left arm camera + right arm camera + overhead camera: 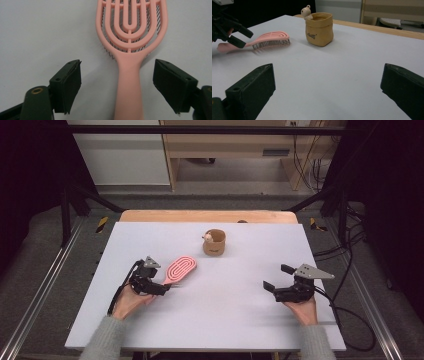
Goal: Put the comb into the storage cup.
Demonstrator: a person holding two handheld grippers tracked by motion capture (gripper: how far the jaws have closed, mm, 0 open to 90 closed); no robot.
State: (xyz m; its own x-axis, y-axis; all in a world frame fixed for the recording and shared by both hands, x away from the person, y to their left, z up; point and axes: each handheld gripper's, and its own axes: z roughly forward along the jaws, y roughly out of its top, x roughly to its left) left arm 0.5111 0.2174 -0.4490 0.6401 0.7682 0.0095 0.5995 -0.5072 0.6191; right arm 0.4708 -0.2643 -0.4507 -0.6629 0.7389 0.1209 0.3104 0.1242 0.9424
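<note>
A pink vented hairbrush [181, 268] lies bristles down on the white table, left of centre. My left gripper [169, 286] sits at the handle end; in the left gripper view its jaws stand on either side of the brush's handle [129, 90] with a gap at each pad, so it is open. The brush [272, 37] and the left gripper [245, 39] also appear at the left of the right gripper view. My right gripper [276, 276] rests at the right of the table, open [329, 67] with bare tabletop between its jaws.
A small brown sack-shaped cup [214, 242] with a bear figure on its rim [307, 11] stands toward the back centre. The white table [225, 320] ends in a wooden strip at the far edge. Cables trail off the right side.
</note>
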